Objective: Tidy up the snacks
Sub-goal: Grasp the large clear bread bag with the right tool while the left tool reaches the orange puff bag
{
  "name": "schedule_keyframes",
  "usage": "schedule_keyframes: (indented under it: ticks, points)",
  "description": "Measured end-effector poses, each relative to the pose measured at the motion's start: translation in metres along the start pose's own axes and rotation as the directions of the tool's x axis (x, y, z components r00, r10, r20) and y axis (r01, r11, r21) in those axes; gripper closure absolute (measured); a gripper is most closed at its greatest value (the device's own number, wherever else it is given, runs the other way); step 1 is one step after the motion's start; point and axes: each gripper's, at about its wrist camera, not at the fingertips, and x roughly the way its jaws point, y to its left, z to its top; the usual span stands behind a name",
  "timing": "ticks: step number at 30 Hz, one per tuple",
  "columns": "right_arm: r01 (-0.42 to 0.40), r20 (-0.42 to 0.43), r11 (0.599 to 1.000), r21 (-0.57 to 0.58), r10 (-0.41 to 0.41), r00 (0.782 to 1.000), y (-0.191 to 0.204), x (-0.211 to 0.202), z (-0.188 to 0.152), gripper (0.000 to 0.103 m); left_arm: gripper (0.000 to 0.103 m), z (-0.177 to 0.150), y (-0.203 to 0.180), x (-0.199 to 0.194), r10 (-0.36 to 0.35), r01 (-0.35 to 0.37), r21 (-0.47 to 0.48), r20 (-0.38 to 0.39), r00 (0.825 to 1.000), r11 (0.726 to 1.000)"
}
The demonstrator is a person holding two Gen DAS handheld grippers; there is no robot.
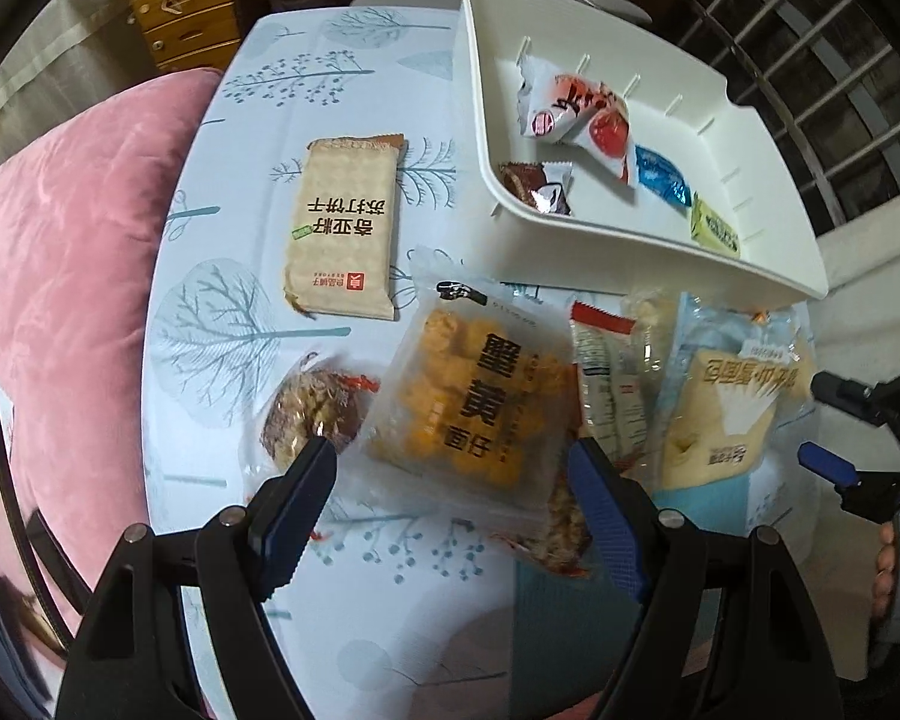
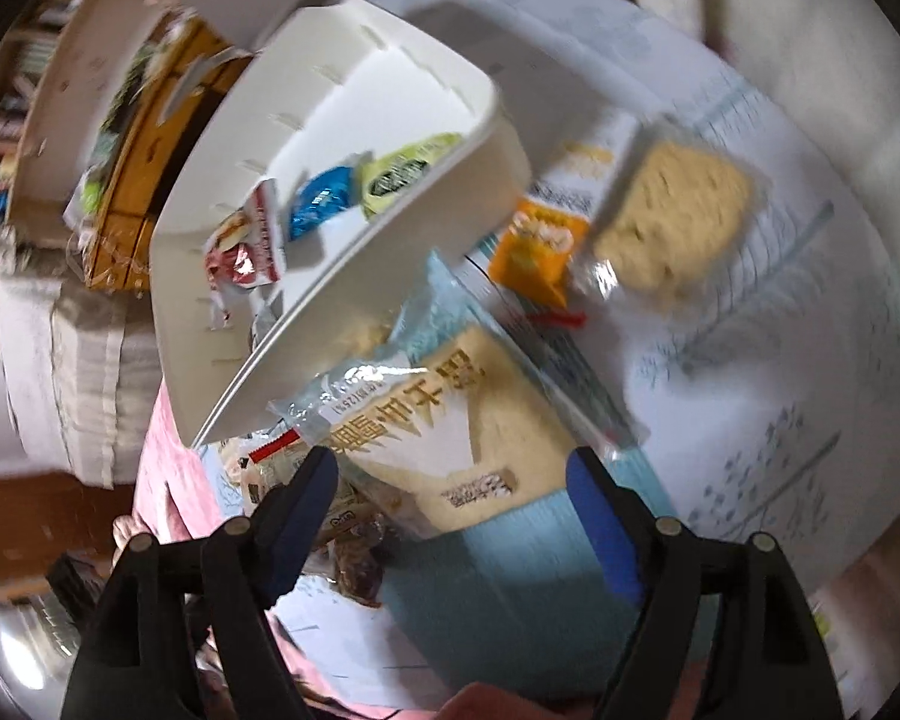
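Here, yellow pastry packet (image 1: 468, 402) lies between open jaws.

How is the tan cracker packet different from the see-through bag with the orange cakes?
The tan cracker packet is opaque, so its contents stay hidden; the see-through bag shows orange cakes inside. The packet is long and narrow; the bag is squarer. The packet lies alone on the tablecloth; the bag overlaps neighbouring snacks. Both lie flat outside the white bin and carry dark printed characters.
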Motion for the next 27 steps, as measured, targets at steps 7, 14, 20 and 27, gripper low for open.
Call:
schedule_keyframes:
  ticks: [7, 14, 20, 27]
  points:
    - [0.024, -0.045, 0.958, 0.285, -0.011, 0.999, -0.014, 0.02, -0.004, 0.015, 0.024, 0.013, 0.005, 0.029, -0.031, 0.035, 0.065, -0.06, 0.998, 0.997]
    - [0.006, -0.013, 0.874, 0.486, 0.0, 1.0, -0.02, 0.039, -0.01, 0.014, 0.02, 0.024, 0.009, 0.046, -0.043, 0.054, 0.124, -0.091, 0.995, 0.991]
    - [-0.042, 0.044, 0.81, 0.586, 0.019, 0.999, -0.016, 0.052, -0.013, 0.009, 0.017, 0.027, 0.003, 0.056, -0.079, 0.095, 0.147, -0.11, 0.991, 0.985]
    - [-0.004, 0.065, 0.787, 0.617, -0.046, 0.997, -0.006, 0.063, -0.012, 0.0, 0.014, 0.029, -0.005, 0.071, -0.112, 0.136, 0.167, -0.143, 0.983, 0.977]
